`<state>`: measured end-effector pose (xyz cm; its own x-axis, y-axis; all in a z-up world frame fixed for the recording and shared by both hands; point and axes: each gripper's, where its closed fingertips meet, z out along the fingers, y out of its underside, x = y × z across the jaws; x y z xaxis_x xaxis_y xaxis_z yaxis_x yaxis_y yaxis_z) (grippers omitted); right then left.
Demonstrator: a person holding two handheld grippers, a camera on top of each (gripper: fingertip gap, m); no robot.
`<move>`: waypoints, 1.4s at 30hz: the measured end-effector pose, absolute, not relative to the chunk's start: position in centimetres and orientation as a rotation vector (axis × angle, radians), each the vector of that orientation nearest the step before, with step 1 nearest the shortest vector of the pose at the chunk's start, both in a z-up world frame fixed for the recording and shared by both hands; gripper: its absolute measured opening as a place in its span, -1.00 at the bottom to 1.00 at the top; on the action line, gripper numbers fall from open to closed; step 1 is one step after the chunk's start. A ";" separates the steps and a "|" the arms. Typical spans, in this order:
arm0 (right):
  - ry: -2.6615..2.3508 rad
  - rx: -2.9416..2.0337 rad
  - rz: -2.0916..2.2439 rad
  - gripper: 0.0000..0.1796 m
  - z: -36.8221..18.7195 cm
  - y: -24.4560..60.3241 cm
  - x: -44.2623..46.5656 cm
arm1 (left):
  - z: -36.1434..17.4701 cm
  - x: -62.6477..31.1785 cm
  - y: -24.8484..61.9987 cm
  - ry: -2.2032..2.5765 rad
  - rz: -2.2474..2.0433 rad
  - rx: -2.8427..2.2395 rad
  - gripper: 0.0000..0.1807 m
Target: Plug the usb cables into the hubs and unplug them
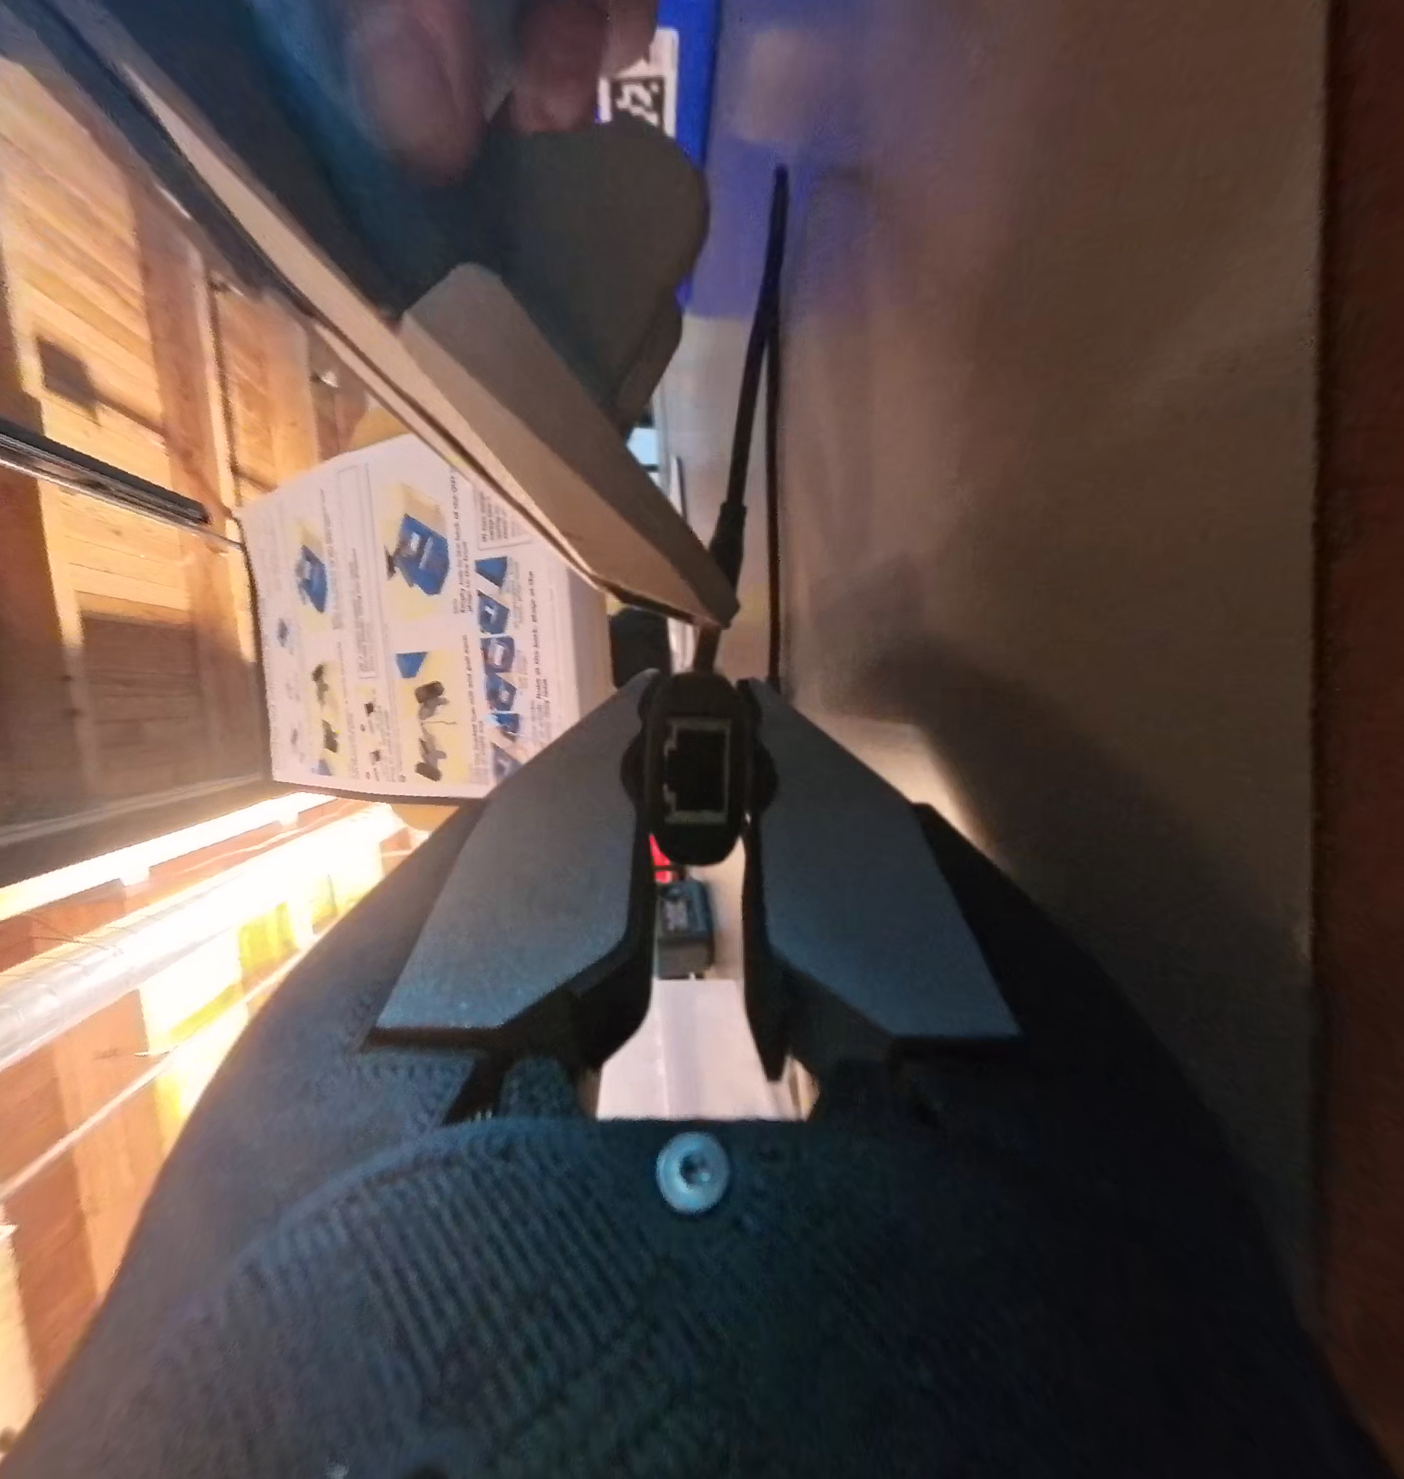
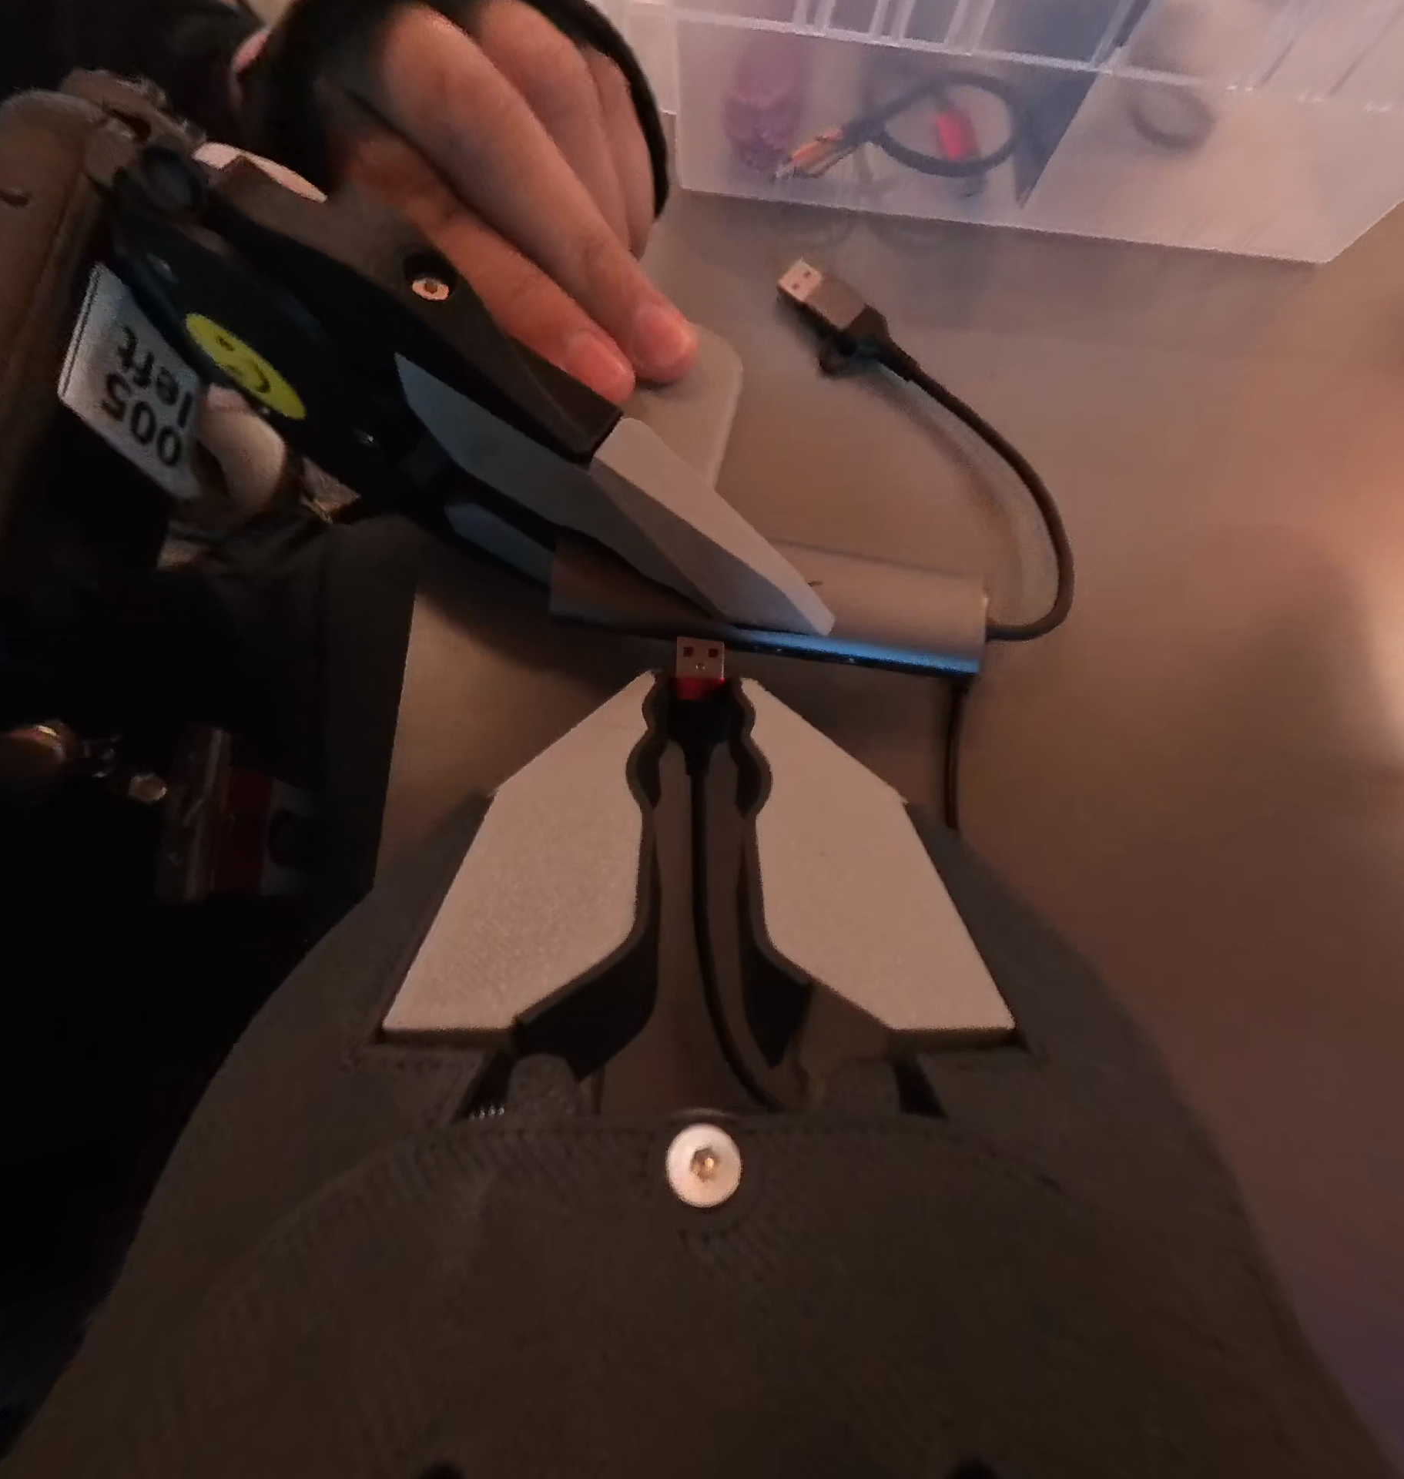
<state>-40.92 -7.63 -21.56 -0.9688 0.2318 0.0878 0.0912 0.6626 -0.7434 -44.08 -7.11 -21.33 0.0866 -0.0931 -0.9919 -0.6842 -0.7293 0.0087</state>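
Since the plug has to go in straight, you've got the USB plug (image 2: 699, 658) poking out past the tips of your right claw (image 2: 699, 690), which is clamped tight on its red-and-black body, metal tongue forward, dead centre of the right wrist view. Its black cable (image 2: 710, 920) trails back between the fingers, so it stays out of the way.

Right above it sits the hub (image 2: 866, 636), a flat grey slab whose port edge faces the plug. The tongue looks just short of that edge, not in yet as far as I can tell, so I'd call this the lining-up bit before the push.

Your left claw (image 2: 682, 596) comes in from the upper left, held by your hand (image 2: 522, 216), and pinches the hub's left end so it won't skate across the desk (image 2: 1162, 800) when you push. In the left wrist view that claw (image 1: 697, 752) is closed narrow on the hub's end (image 1: 697, 768), with a network-type socket staring back at the camera.

The hub's own lead (image 2: 1026, 496) loops off right and ends in a loose plug (image 2: 818, 296) lying on the desk near a clear organiser box (image 2: 1082, 200) at the top.
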 end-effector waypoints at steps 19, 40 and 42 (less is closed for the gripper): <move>-2.724 -0.409 1.085 -0.86 -22.1 -6.2 -41.6 | -21.1 -43.6 -7.0 0.747 1.619 -1.894 -0.84; -2.753 -0.411 1.171 -0.86 -21.5 -6.6 -41.3 | -20.9 -42.6 -6.7 0.783 1.562 -1.861 -0.85; -2.755 -0.397 1.166 -0.86 -21.5 -6.8 -41.2 | -20.9 -42.4 -6.6 0.801 1.561 -1.854 -0.85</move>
